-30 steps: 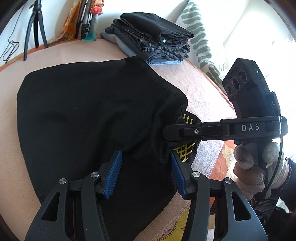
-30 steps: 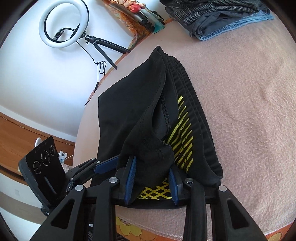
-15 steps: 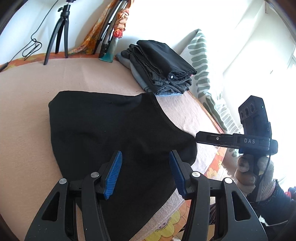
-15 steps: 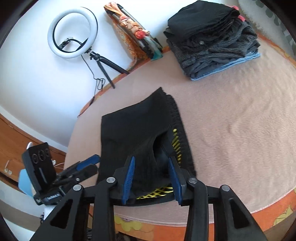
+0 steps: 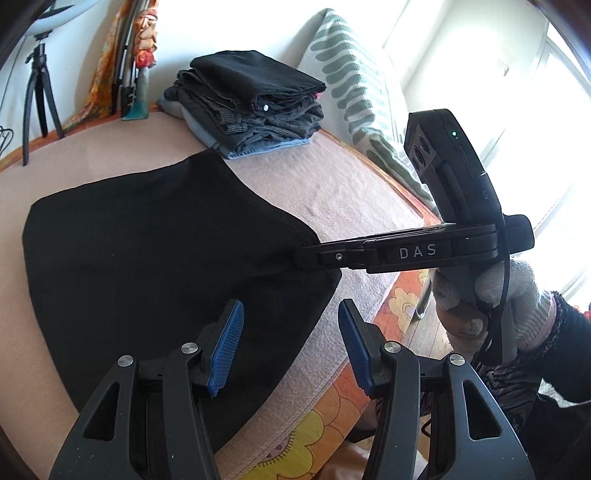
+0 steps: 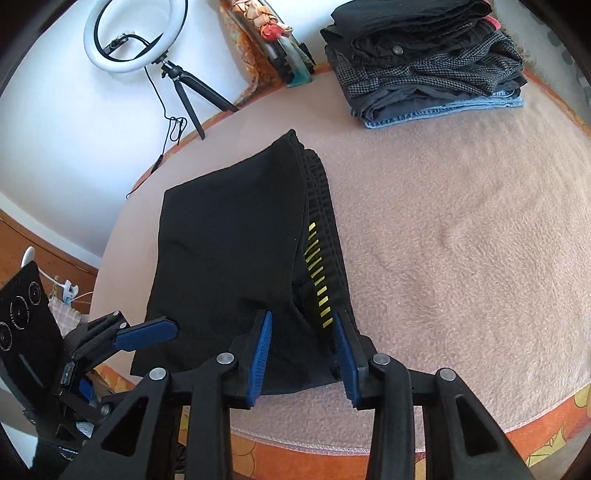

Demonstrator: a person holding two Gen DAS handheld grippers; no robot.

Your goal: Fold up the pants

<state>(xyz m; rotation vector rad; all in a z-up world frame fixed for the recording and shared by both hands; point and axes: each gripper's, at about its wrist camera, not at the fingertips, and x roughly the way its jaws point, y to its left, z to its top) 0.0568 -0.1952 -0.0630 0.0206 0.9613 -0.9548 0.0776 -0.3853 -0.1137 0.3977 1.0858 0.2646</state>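
Note:
Black pants (image 5: 155,251) lie folded flat on the pink blanket (image 5: 343,192). In the right wrist view the pants (image 6: 229,251) show a ribbed edge with yellow marks along their right side. My left gripper (image 5: 290,343) hangs open above the near right part of the pants, nothing between its blue pads. It also shows at the near left corner, as left gripper (image 6: 147,332). My right gripper (image 6: 303,350) straddles the near edge of the pants. Its jaws are closing, with cloth lying flat between the pads and not pinched. A gloved hand (image 5: 491,299) holds the right gripper (image 5: 306,258).
A stack of folded clothes (image 5: 251,107) sits at the back of the bed, beside a striped pillow (image 5: 354,92). A ring light on a tripod (image 6: 129,33) stands by the wall. The bed's front edge shows an orange flowered sheet (image 5: 321,417).
My right gripper, shut on a raised fold of the pants a second ago, has let it go. The fold now lies flat. Both grippers have lifted a little.

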